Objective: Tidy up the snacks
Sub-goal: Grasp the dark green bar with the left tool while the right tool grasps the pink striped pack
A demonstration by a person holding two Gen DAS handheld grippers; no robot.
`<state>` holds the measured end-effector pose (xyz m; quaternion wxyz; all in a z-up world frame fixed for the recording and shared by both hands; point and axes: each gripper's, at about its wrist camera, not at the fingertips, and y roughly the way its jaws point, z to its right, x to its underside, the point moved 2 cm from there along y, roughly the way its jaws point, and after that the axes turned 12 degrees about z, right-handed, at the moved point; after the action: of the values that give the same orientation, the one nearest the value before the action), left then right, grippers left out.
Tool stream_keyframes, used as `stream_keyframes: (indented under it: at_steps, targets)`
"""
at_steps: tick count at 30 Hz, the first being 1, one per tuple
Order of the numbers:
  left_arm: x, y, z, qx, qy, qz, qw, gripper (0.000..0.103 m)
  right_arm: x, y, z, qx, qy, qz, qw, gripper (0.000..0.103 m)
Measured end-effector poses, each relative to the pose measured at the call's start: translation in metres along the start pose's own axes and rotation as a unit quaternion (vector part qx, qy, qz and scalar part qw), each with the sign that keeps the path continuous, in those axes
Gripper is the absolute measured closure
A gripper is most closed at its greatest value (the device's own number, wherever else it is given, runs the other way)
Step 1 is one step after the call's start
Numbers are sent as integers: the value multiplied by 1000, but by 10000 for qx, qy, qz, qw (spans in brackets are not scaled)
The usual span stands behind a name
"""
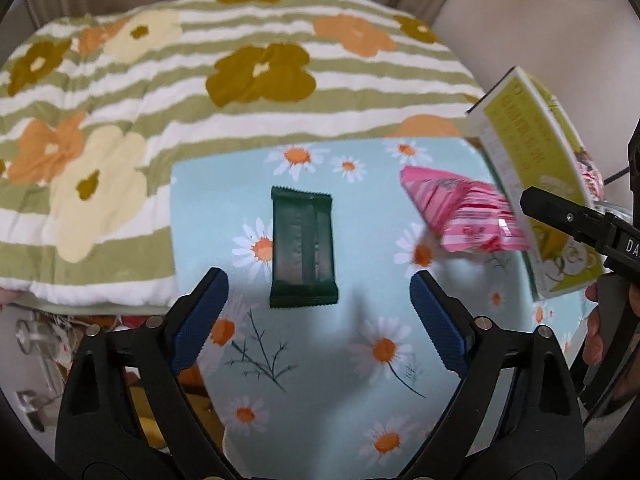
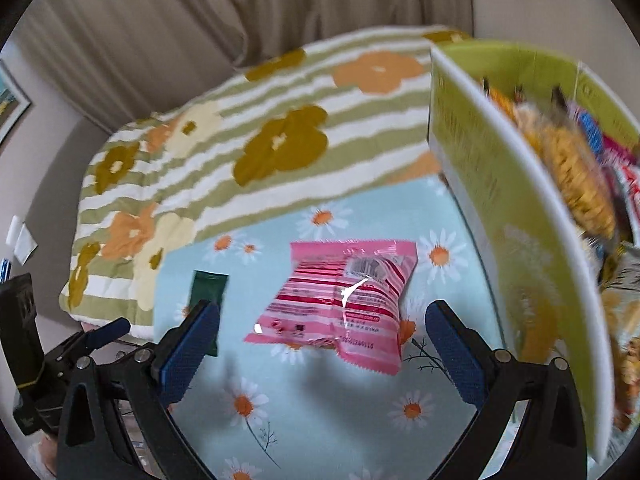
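Observation:
A dark green snack packet (image 1: 303, 247) lies flat on the light blue daisy cloth (image 1: 320, 360). My left gripper (image 1: 319, 282) hovers open above its near end, with blue pads either side and not touching it. A pink striped snack bag (image 2: 340, 304) lies on the same cloth. My right gripper (image 2: 322, 316) hangs open over it, pads apart from it. The pink bag (image 1: 468, 216) also shows at the right of the left wrist view, and the green packet (image 2: 209, 292) at the left of the right wrist view. A green box (image 2: 500, 200) holds several snack packs.
A striped floral blanket (image 1: 200, 92) lies behind the daisy cloth. The green box (image 1: 536, 184) stands at the cloth's right edge. Beige curtains (image 2: 240, 8) hang at the back. The other gripper's finger (image 1: 560, 212) reaches in from the right. Clutter lies below the cloth's left edge.

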<state>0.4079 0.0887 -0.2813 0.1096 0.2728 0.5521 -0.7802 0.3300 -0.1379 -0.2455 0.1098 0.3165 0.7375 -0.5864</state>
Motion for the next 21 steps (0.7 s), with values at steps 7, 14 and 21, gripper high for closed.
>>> stream_keyframes:
  at_steps: [7,14,21]
  targets:
    - [2,43,-9,-155,-245,-401,9988,25,-1,32,9,21,267,-465,9986,0]
    - [1,65,-7,-355,-84,-573,9977,35,1,53,10,84,248,-845,9961,0]
    - [-1,73,4,-691,466,-600,9947,49,0,64,11,120,251,-1093,9936,0]
